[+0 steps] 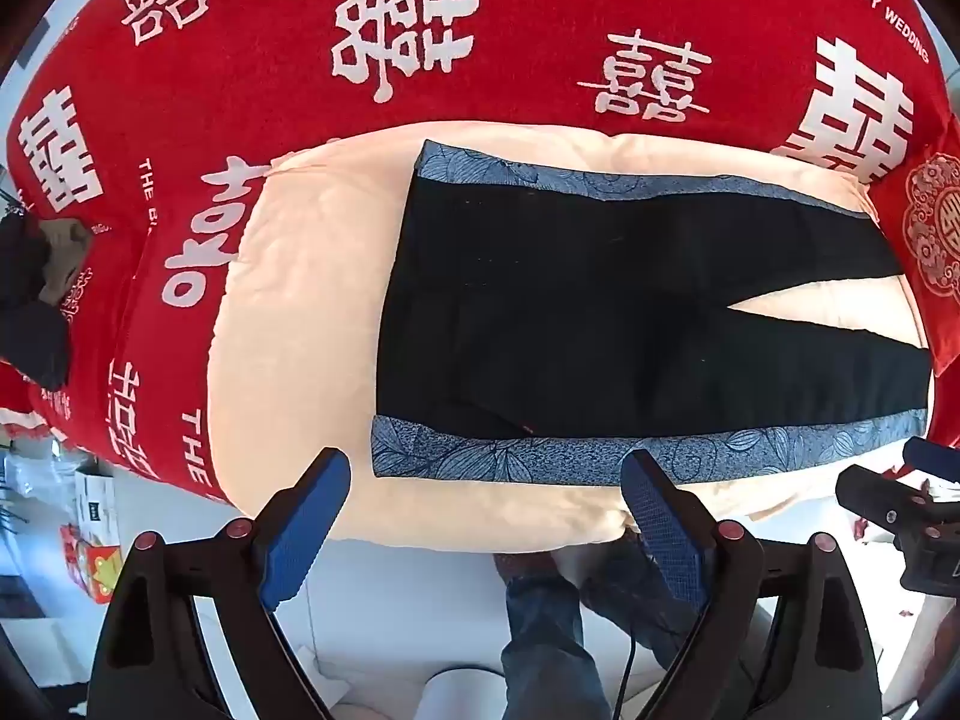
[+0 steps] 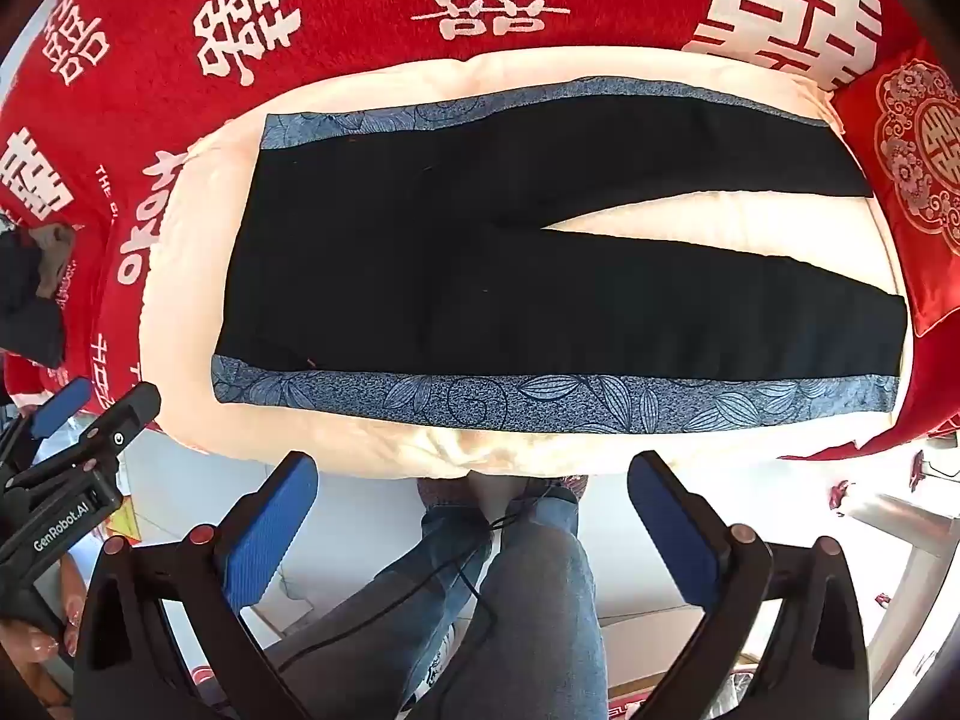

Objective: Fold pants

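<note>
Black pants [image 1: 570, 312] with blue floral side stripes lie flat on a cream quilt [image 1: 300, 312], waist to the left, the two legs spread apart to the right. They also show in the right wrist view [image 2: 480, 276]. My left gripper [image 1: 486, 474] is open and empty, hovering just in front of the near stripe by the waist. My right gripper [image 2: 474, 480] is open and empty, above the quilt's near edge [image 2: 420, 450], short of the near leg. Each gripper shows at the edge of the other's view.
The quilt lies on a red bedspread [image 1: 240, 60] with white characters. A red cushion [image 2: 918, 180] sits at the right by the leg ends. Dark clothing [image 1: 30, 300] lies at the left. The person's legs [image 2: 510, 600] and floor are below the bed edge.
</note>
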The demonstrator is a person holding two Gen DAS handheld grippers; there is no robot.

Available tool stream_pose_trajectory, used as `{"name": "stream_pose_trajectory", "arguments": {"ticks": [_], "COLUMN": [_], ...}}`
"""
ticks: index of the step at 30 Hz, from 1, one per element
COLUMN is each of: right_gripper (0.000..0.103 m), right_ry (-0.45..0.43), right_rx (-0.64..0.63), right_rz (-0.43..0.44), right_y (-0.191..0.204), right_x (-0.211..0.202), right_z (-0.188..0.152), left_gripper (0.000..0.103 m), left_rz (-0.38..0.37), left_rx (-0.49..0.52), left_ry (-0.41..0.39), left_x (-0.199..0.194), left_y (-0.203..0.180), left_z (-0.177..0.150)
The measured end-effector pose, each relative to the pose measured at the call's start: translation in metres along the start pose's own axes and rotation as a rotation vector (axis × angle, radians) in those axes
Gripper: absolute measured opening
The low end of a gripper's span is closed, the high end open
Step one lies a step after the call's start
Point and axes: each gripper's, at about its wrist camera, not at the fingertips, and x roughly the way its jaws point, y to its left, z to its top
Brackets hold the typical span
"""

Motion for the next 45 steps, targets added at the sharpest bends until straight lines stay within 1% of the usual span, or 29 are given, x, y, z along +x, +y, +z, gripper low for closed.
{"name": "stream_pose_trajectory", "arguments": {"ticks": [7,8,9,10,11,14,17,24,27,31,45], "right_gripper": [0.103,0.103,0.103,0.103,0.103,0.103,0.103,0.103,0.103,0.103,0.103], "right_ry": [-0.002,-0.002,-0.002,-0.002,-0.007,-0.022,-0.025,-0.028,-0.033,-0.034,-0.034], "right_rx": [0.005,0.005,0.005,0.006,0.003,0.006,0.005,0.004,0.004,0.008,0.02], "right_rz": [0.002,0.002,0.003,0.005,-0.008,-0.008,-0.01,-0.011,-0.014,-0.017,-0.024], "right_y": [0.003,0.003,0.004,0.001,0.006,0.007,0.008,0.008,0.009,0.008,0.004], "right_x": [-0.001,-0.002,-0.002,0.0,-0.002,-0.004,-0.005,-0.005,-0.006,-0.007,-0.006], "right_z": [-0.003,-0.003,-0.003,0.0,-0.004,-0.007,-0.007,-0.008,-0.009,-0.008,-0.007], "left_gripper": [0.093,0.093,0.093,0.093,0.093,0.093,0.093,0.093,0.093,0.093,0.093], "left_rz": [-0.029,-0.033,-0.027,-0.029,-0.028,-0.021,-0.037,-0.025,-0.037,-0.05,-0.044], "left_rx": [0.061,0.012,-0.016,-0.017,-0.018,-0.02,-0.032,-0.032,-0.039,-0.032,-0.017], "left_ry": [0.0,0.002,0.004,0.005,0.005,0.001,0.003,0.001,0.006,0.008,0.008], "left_x": [-0.006,-0.002,0.001,0.0,0.0,0.0,0.0,-0.001,0.0,0.0,0.003], "left_y": [-0.022,-0.005,0.007,0.007,0.007,0.009,0.012,0.015,0.017,0.017,0.013], "left_z": [-0.006,-0.003,-0.002,-0.001,-0.001,-0.003,-0.004,-0.004,-0.003,-0.002,0.002]}}
